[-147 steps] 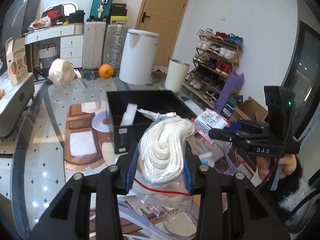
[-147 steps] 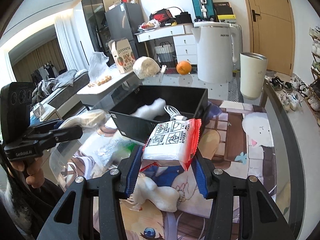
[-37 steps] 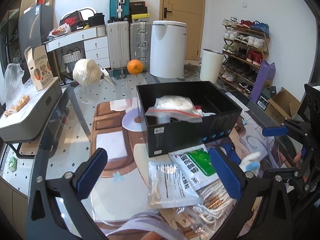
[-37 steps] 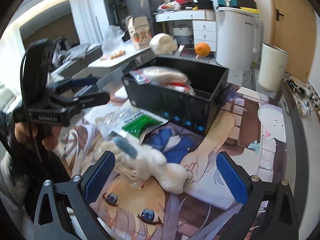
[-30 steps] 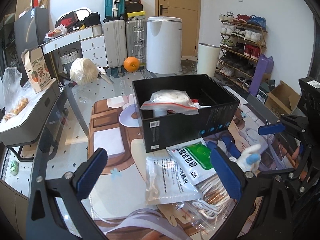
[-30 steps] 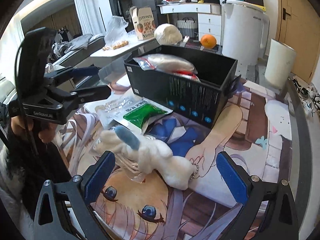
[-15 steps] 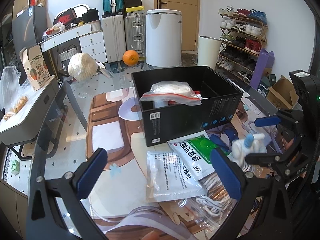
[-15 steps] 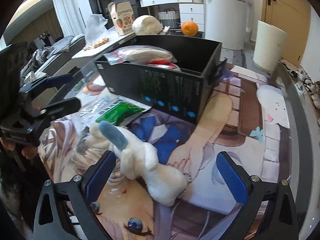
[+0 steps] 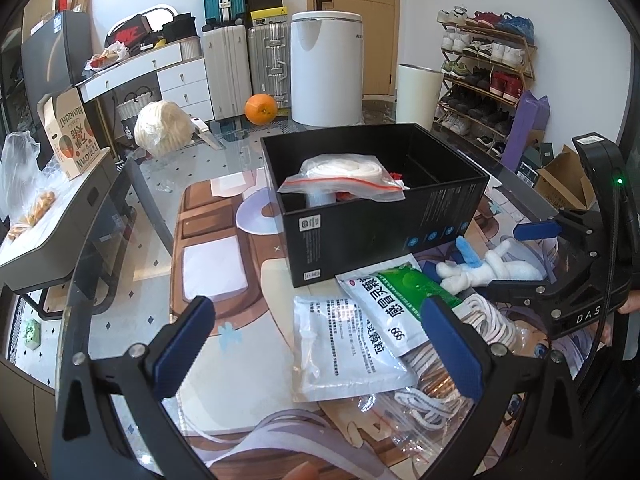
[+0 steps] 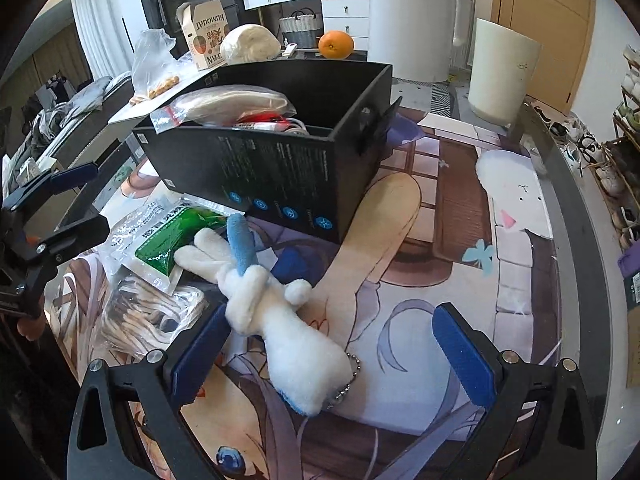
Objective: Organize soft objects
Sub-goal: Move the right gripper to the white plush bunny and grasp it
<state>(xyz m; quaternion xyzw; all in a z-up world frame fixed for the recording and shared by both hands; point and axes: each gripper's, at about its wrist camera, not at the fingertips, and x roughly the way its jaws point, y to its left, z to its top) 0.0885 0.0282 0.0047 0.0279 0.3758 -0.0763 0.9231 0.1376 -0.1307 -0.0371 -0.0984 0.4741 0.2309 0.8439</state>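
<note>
The right gripper (image 10: 332, 348) hung low over the table (image 10: 560, 216), its blue-padded fingers (image 10: 464, 354) spread wide apart and clamped on nothing. Between them lay a white plush rabbit toy with a blue ear (image 10: 272, 308), stretched out on the printed anime-picture mat (image 10: 440, 240), its lower body just beside the left pad; whether it touched the pad could not be told.

The left gripper (image 9: 320, 344) was likewise spread wide with nothing held, poised above a white sachet with printed text (image 9: 344, 344) and a green-and-white sachet (image 9: 396, 300) that overlapped it. Under both lay a clear bag of coiled white cord (image 9: 440, 384).

Just behind the sachets stood a black rectangular cardboard box (image 9: 360, 236). A clear zip bag of white rolled cloth with a red seal strip (image 9: 344, 178) rested across its near-left rim, on top of other contents. The plush rabbit lay close to the box's front wall, beside the green sachet. An orange (image 9: 261, 108) sat well behind the box.
</note>
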